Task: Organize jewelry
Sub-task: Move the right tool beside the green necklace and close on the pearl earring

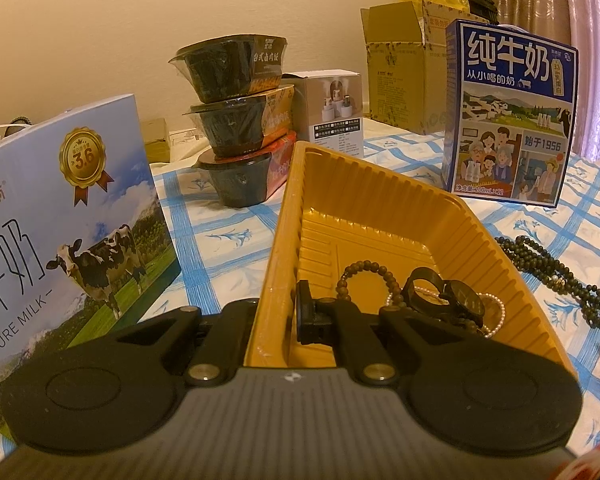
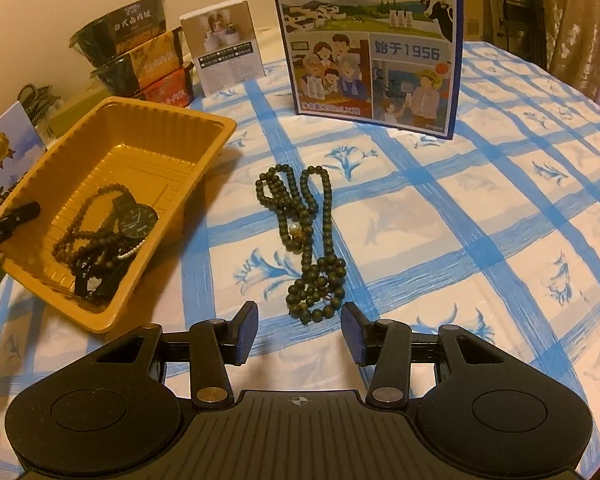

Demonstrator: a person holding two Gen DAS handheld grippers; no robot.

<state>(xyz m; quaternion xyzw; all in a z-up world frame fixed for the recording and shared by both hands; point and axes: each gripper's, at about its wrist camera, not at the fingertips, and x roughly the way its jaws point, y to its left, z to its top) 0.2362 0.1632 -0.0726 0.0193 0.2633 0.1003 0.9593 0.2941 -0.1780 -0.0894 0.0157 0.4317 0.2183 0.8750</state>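
Note:
A yellow plastic tray (image 1: 380, 184) (image 2: 172, 118) stands on the blue-checked tablecloth. In it lie a black watch (image 1: 462, 300) (image 2: 138, 218), a brown bead bracelet (image 1: 364, 268) (image 2: 100, 200) and a pearl bracelet (image 1: 496, 320) (image 2: 134, 250). My left gripper (image 1: 278, 312) is shut on the tray's left wall, one finger inside and one outside. A long dark green bead necklace (image 2: 300, 216) (image 1: 552, 272) lies on the cloth to the right of the tray. My right gripper (image 2: 300, 320) is open just above the cloth. The necklace's near end lies at its fingertips, untouched by the pads.
A blue milk carton (image 2: 364, 40) (image 1: 512, 112) stands behind the necklace. A light blue milk box (image 1: 60, 216) is left of the tray. Stacked black bowls (image 1: 236, 120) (image 2: 136, 52), a small white box (image 2: 224, 44) and an open cardboard box (image 1: 400, 64) stand at the back.

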